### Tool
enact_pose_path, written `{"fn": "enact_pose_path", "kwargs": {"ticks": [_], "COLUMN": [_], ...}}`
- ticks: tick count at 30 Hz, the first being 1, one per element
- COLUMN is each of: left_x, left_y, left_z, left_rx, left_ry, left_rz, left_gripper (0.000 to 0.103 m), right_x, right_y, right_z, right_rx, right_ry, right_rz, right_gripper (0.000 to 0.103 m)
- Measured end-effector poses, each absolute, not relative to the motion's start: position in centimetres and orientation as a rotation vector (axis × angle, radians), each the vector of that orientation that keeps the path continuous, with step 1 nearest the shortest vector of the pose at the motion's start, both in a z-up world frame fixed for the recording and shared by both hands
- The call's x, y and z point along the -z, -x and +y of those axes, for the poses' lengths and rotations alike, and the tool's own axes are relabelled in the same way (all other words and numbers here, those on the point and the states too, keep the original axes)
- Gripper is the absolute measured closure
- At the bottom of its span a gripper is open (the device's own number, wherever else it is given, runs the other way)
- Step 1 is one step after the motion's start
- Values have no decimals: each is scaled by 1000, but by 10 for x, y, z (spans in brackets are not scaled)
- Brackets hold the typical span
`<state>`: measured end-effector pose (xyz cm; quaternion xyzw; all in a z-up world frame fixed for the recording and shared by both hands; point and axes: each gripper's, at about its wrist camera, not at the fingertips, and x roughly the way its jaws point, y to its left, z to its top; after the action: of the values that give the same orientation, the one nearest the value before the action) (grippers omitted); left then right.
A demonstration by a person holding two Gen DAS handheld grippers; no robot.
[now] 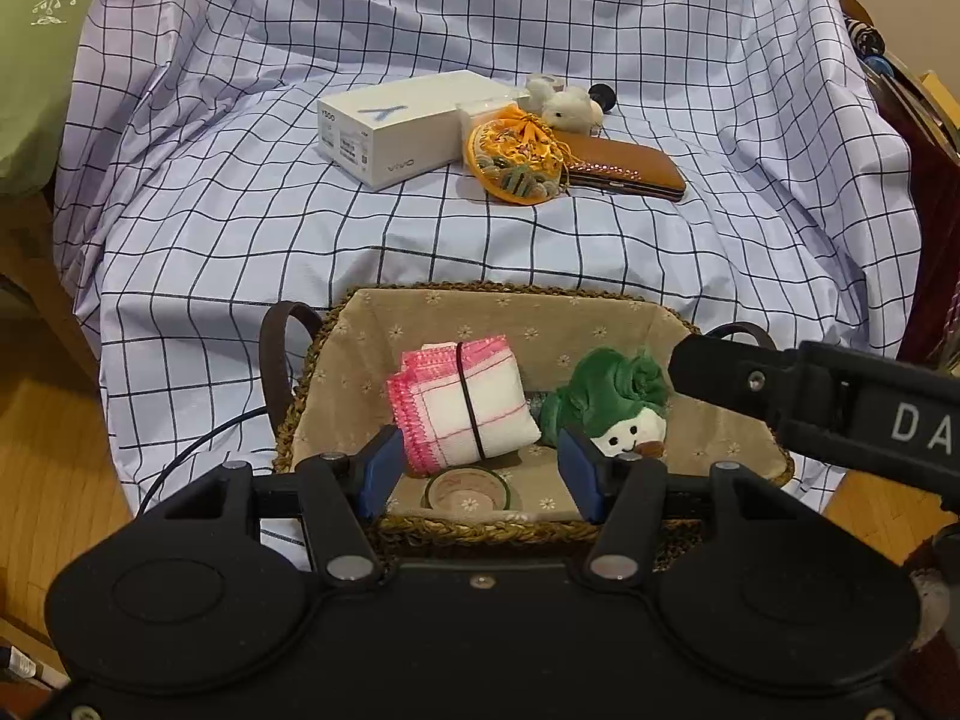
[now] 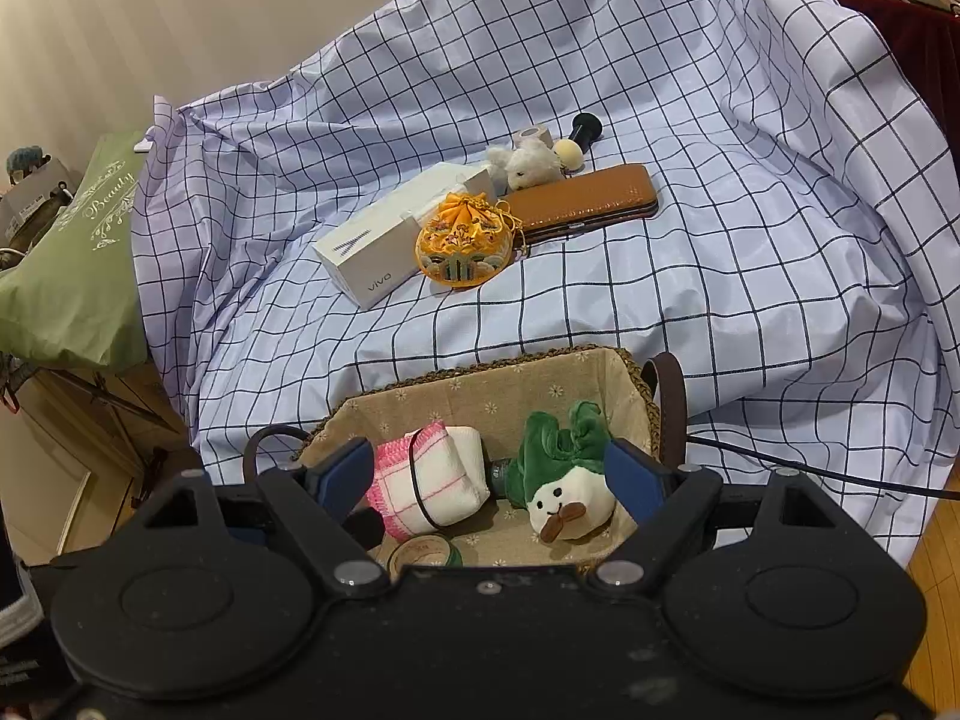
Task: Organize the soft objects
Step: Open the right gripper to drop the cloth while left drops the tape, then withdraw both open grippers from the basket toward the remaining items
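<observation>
- Checked cloth [image 1: 540,252] drapes your work surface; the lined basket [image 1: 498,312] sits at its near edge.
- Rolled towel [image 1: 468,402] and green plush [image 1: 618,408] lie inside it.
- Your left gripper [image 1: 480,468] and right gripper [image 2: 492,480] both hover spread apart, empty.

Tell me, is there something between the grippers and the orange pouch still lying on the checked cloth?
Nothing visible blocks it. Open checked cloth lies between the basket and the orange pouch. The white box and brown case only flank the pouch, touching it.
</observation>
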<state>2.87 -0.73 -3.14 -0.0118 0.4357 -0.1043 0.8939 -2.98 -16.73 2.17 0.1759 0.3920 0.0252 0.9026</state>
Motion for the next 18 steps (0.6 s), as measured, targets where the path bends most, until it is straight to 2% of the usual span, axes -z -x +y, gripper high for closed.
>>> {"fn": "enact_pose_path", "kwargs": {"ticks": [18], "left_x": [24], "left_y": [-27], "left_z": [2], "left_rx": [122], "left_ry": [31], "left_rz": [862], "left_gripper": [48], "right_x": [-22], "right_y": [29], "right_z": [-166], "right_rx": [-44], "right_ry": [-347], "right_rz": [824], "right_gripper": [19]}}
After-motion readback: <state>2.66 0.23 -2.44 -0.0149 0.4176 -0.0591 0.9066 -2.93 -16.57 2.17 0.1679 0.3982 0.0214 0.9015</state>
